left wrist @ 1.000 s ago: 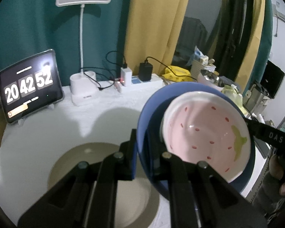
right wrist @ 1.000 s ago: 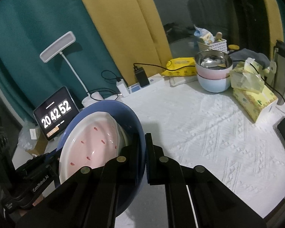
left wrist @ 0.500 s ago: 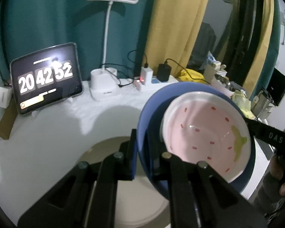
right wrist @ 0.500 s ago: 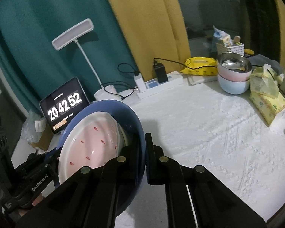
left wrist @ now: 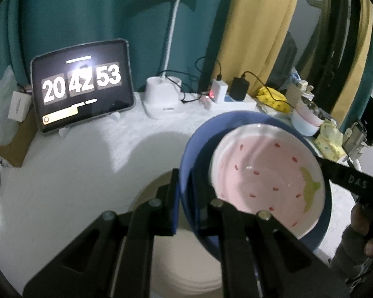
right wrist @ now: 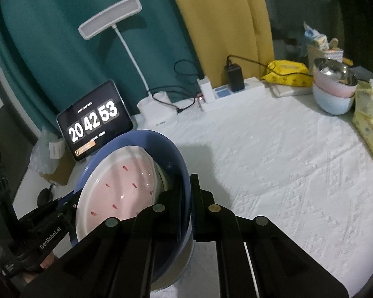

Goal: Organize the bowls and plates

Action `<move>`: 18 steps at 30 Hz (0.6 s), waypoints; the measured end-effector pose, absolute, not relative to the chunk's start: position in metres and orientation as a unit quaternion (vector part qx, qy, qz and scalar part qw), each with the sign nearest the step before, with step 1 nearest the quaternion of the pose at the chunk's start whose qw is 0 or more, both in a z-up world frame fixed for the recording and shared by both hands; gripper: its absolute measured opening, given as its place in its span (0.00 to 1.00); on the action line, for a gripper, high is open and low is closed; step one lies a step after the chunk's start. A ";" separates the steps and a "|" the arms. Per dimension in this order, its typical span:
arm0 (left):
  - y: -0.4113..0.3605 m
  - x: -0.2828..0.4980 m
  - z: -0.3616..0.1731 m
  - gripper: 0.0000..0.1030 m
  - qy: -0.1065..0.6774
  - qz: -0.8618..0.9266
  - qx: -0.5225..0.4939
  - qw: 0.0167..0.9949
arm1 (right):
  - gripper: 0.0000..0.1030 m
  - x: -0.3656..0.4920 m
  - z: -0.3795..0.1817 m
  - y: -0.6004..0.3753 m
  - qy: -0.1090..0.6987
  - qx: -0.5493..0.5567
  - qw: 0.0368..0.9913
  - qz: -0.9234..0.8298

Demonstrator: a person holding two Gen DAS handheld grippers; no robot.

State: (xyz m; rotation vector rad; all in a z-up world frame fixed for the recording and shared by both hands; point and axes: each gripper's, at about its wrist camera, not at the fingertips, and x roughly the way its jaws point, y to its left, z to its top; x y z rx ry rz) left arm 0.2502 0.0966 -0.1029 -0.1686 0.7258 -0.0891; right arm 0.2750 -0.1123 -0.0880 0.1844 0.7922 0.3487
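Observation:
A blue bowl [left wrist: 199, 144] with a pink strawberry-patterned bowl [left wrist: 266, 168] nested in it hangs tilted above the table, carried by both grippers. My left gripper [left wrist: 184, 198] is shut on the blue bowl's left rim. My right gripper [right wrist: 187, 198] is shut on the opposite rim of the blue bowl [right wrist: 161, 144], and the pink bowl [right wrist: 126, 183] faces away from it. Directly beneath lies a beige plate [left wrist: 181, 273] on the white cloth, partly hidden by the fingers and the bowl.
A tablet clock [left wrist: 82, 92], a white lamp base [left wrist: 164, 99] and a power strip [left wrist: 226, 99] with cables line the back edge. Stacked bowls [right wrist: 333, 92] and a yellow tissue pack [right wrist: 370, 121] stand at the far right. A cardboard box [left wrist: 15, 144] sits left.
Both grippers have carried the nested bowls leftwards across the table and a little lower, so the beige plate now lies more fully beneath them. The grips are unchanged.

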 end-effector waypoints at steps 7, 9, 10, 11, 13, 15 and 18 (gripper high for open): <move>0.105 0.256 -0.114 0.07 0.367 -0.033 -0.082 0.926 | 0.06 0.283 -0.102 -0.101 0.403 0.087 0.895 0.172; 0.107 0.255 -0.115 0.07 0.367 -0.031 -0.081 0.926 | 0.06 0.285 -0.107 -0.100 0.409 0.089 0.891 0.174; 0.108 0.255 -0.115 0.07 0.367 -0.030 -0.081 0.926 | 0.06 0.285 -0.108 -0.100 0.410 0.090 0.891 0.175; 0.109 0.255 -0.115 0.07 0.366 -0.028 -0.080 0.927 | 0.06 0.286 -0.109 -0.100 0.413 0.093 0.889 0.177; 0.110 0.255 -0.115 0.07 0.366 -0.026 -0.081 0.927 | 0.06 0.287 -0.110 -0.098 0.415 0.093 0.887 0.179; 0.112 0.255 -0.115 0.07 0.366 -0.024 -0.080 0.927 | 0.06 0.287 -0.112 -0.096 0.419 0.092 0.885 0.180; 0.110 0.254 -0.115 0.07 0.365 -0.025 -0.071 0.928 | 0.07 0.289 -0.117 -0.095 0.429 0.094 0.880 0.179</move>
